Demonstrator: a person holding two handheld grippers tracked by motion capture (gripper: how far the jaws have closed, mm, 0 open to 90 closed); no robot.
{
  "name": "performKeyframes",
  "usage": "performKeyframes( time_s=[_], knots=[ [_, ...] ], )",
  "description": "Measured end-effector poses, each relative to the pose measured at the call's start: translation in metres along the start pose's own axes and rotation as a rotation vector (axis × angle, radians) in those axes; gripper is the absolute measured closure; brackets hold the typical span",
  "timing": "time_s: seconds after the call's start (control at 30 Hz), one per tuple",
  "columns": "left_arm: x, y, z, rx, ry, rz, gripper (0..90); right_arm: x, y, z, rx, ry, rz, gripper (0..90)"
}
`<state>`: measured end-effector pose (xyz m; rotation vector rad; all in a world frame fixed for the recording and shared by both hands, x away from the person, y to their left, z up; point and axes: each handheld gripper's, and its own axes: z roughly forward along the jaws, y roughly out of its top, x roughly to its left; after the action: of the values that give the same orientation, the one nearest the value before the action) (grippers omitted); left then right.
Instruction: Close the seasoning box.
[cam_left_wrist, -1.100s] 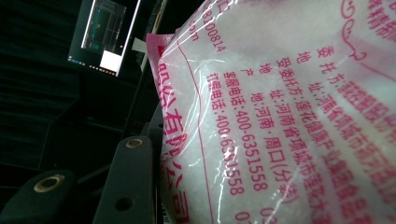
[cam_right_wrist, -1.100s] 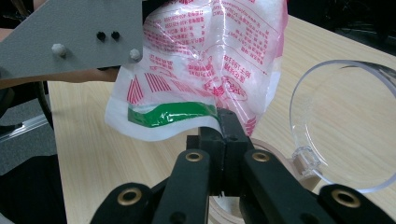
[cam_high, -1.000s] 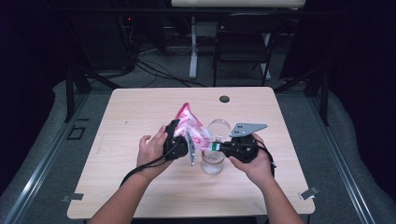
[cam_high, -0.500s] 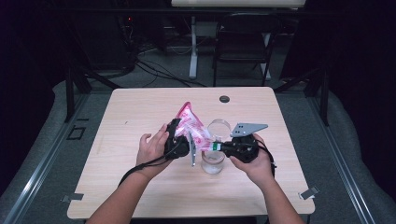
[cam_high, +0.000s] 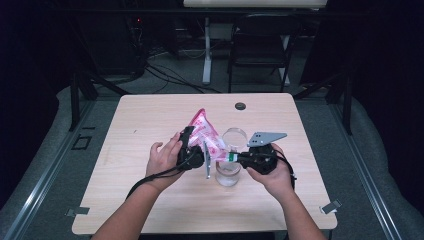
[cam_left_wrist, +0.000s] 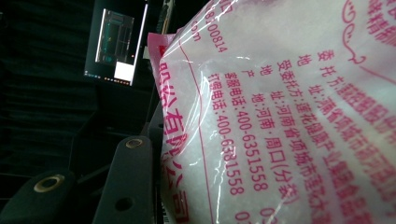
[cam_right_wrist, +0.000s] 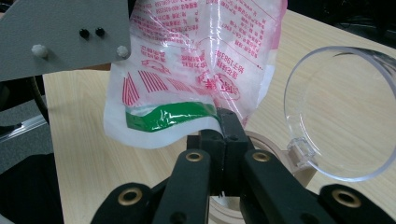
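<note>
Work sits at frame centre of the table (cam_high: 150, 120); bare wood on all sides, edges well apart. No change from the earlier frames. Left gripper (cam_high: 196, 152) clamps the pink bag (cam_high: 205, 132); right gripper (cam_high: 231, 157), jaws closed, pinches its lower corner above the open clear jar (cam_high: 227, 172).
</note>
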<state>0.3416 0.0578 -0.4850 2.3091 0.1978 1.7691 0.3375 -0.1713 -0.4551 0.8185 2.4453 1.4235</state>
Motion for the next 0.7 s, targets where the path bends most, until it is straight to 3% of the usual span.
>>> performKeyframes(
  time_s=[0.7],
  knots=[
    [-0.0019,0.0035,-0.0008,-0.008,0.023,0.049,58.2,-0.0032,-0.0034,0.0006,0.013,-0.003,0.008,90.0]
  ],
)
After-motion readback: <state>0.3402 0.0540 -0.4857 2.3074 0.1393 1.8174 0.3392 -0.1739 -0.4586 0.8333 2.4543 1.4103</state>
